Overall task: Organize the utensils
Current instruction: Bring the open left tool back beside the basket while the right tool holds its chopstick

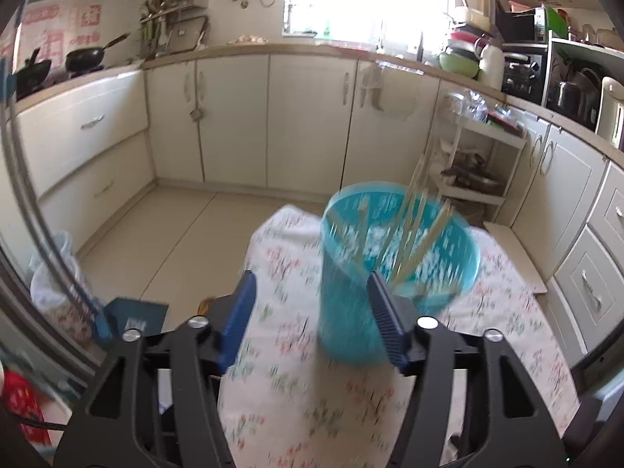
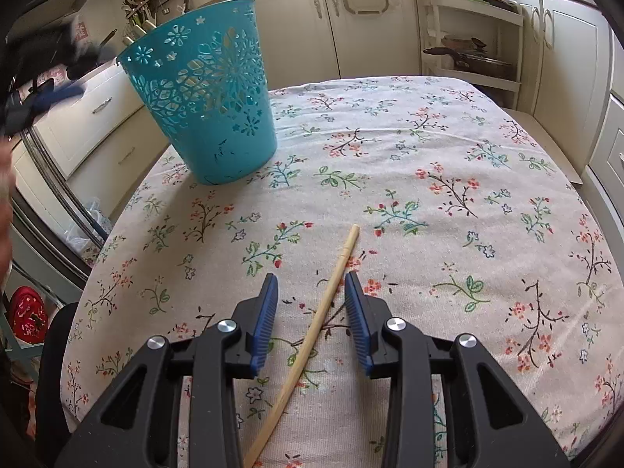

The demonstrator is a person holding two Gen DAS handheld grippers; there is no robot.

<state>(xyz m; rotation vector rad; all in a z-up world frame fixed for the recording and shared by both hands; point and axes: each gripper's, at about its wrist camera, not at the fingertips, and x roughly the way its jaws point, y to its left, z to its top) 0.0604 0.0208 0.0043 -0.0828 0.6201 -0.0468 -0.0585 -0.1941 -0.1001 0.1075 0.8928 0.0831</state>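
Left wrist view, blurred by motion, looks over the left claw (image 1: 312, 304), whose blue pads stand wide apart with nothing pressed between them. Past the fingers the turquoise basket (image 1: 374, 273) sits on the table (image 1: 296, 401), which is covered in a flowered cloth; the right pad overlaps the basket's near wall in the picture, but whether it touches cannot be told. Several pale chopsticks (image 1: 409, 230) lean inside the basket, their tops rising above its far rim toward the right. White kitchen cabinets (image 1: 304, 117) run along the far wall.

From the right wrist view, the right claw (image 2: 312, 304) hangs low over the cloth with its jaws partly apart. A single chopstick (image 2: 323, 312) lies flat on the table (image 2: 448, 148) and runs between the two pads, from the near edge of the picture out to its tip beyond the fingers, slanting a little to the right. Neither pad presses on it; a gap shows on each side. The basket (image 2: 210, 93) stands upright at the far left of the table, well apart from this chopstick, with cut-out flower patterns in its wall. A blurred blue and black shape, the left claw (image 2: 58, 93), shows just left of the basket at the picture's edge.
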